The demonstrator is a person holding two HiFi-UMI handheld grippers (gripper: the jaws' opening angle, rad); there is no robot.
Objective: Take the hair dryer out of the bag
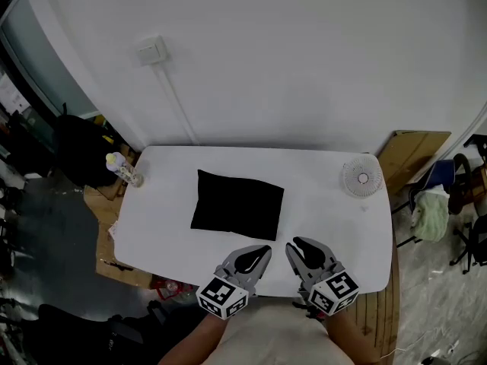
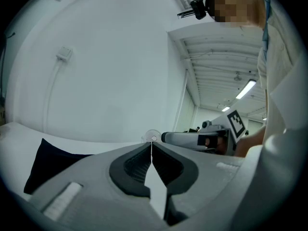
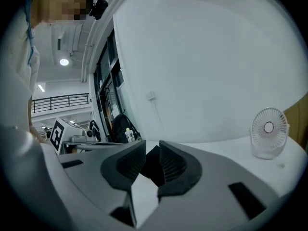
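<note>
The right tool [image 3: 152, 150] points almost level over the white counter [image 3: 216, 150], its ribbed dark jaws a little apart and pressing on nothing. Through the gap shows part of a black bag [image 3: 153, 166] lying on the counter. At the right a small white fan [image 3: 268, 131] stands upright on the counter. On the pale wall [image 3: 207, 66] behind sits a switch box [image 3: 151, 96] with a cable [image 3: 156, 117] running down from it. At the left, the left tool [image 3: 98, 143] reaches in, and beyond it are a dark backpack [image 3: 119, 125] and a bottle [image 3: 128, 134].
</note>
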